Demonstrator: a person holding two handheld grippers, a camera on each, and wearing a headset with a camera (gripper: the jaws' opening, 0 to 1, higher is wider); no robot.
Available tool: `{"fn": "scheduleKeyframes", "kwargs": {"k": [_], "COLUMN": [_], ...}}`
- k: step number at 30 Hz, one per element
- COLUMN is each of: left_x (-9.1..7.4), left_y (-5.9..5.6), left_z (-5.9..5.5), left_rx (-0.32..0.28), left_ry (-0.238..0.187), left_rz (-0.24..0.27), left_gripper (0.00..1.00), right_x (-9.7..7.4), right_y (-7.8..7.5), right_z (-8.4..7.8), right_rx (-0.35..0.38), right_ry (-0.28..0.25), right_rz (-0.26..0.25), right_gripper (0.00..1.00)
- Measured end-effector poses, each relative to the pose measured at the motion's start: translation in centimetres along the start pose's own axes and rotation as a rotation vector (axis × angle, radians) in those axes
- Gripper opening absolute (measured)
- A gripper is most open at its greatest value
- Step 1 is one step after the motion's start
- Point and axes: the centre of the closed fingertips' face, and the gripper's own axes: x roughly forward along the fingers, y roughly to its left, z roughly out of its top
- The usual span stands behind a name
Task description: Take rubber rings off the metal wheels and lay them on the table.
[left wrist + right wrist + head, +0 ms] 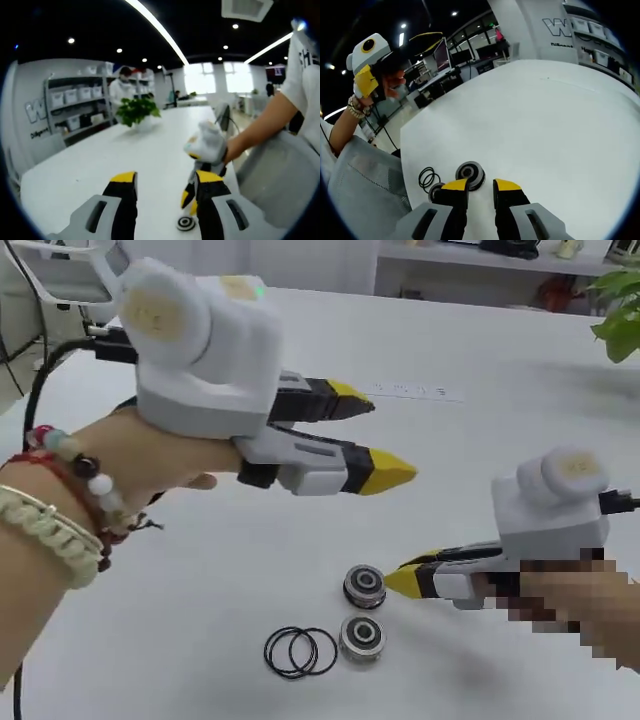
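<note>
Two small metal wheels lie on the white table (200, 580). The farther wheel (364, 585) (470, 173) has a black rubber rim; the nearer wheel (361, 637) shows a silver rim. Left of them lie loose black rubber rings (300, 651) (426, 178), overlapping. My right gripper (405, 580) (481, 186) sits low, just right of the farther wheel, its jaws a narrow gap apart with nothing between them. My left gripper (375, 435) (165, 177) hangs well above the table, open and empty. One wheel (186, 223) shows below the right gripper (189, 199).
A green plant (620, 320) (135, 110) stands at the table's far end. Shelves with bins (75, 100) line the wall, and a person stands behind the plant. A black cable (45, 380) runs off the table's left edge.
</note>
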Motion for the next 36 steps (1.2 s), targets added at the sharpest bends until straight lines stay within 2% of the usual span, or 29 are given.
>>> {"fn": "scheduleKeyframes", "kwargs": {"k": [3, 4, 7, 10, 11, 12, 13, 14, 15, 16, 21, 23, 26, 36], "left_x": [0.9, 1.1, 1.4, 1.5, 1.5, 1.5, 1.4, 1.4, 1.6, 1.7, 2.0, 2.1, 2.3, 2.9], "left_y": [0.3, 0.1, -0.5, -1.1, -1.2, -1.3, -1.2, -1.3, -1.6, -1.6, -2.0, -2.3, -2.6, -3.9], "left_z": [-1.7, -2.6, -4.8, -6.5, -7.6, -8.6, -10.0, -10.7, -11.3, -11.5, -12.9, -13.4, -13.6, -14.5], "left_rx": [-0.006, -0.005, -0.015, -0.030, -0.031, -0.031, -0.019, 0.007, 0.012, 0.000, -0.029, -0.033, -0.041, -0.054], "left_ry": [0.024, 0.039, 0.082, 0.096, 0.108, 0.139, 0.189, 0.213, 0.218, 0.212, 0.235, 0.253, 0.256, 0.283], "left_rz": [0.022, 0.021, 0.003, -0.015, -0.020, -0.022, -0.019, -0.027, -0.033, -0.033, -0.049, -0.059, -0.068, -0.099], "left_gripper": [0.46, 0.46, 0.45, 0.44, 0.43, 0.42, 0.40, 0.39, 0.37, 0.36, 0.25, 0.25, 0.25, 0.22], "right_x": [0.2, 0.2, 0.3, 0.4, 0.4, 0.4, 0.5, 0.5, 0.5, 0.5, 0.6, 0.6, 0.7, 1.2], "right_y": [0.3, 0.4, 0.6, 0.5, 0.5, 0.5, 0.6, 0.6, 0.6, 0.7, 0.9, 1.0, 1.3, 1.3], "right_z": [-0.3, -0.3, -0.5, -0.7, -0.7, -0.8, -0.8, -0.9, -0.8, -0.8, -0.8, -0.8, -1.0, -1.7], "right_rx": [0.001, 0.001, -0.013, -0.015, -0.015, -0.017, -0.020, -0.023, -0.029, -0.036, -0.050, -0.056, -0.068, -0.135], "right_ry": [0.009, 0.011, 0.020, 0.026, 0.028, 0.030, 0.033, 0.034, 0.031, 0.031, 0.032, 0.032, 0.042, 0.074], "right_rz": [0.017, 0.020, 0.021, 0.024, 0.024, 0.024, 0.024, 0.024, 0.024, 0.023, 0.033, 0.036, 0.051, 0.036], "right_gripper": [0.18, 0.18, 0.18, 0.18, 0.18, 0.18, 0.18, 0.18, 0.18, 0.17, 0.17, 0.17, 0.18, 0.22]}}
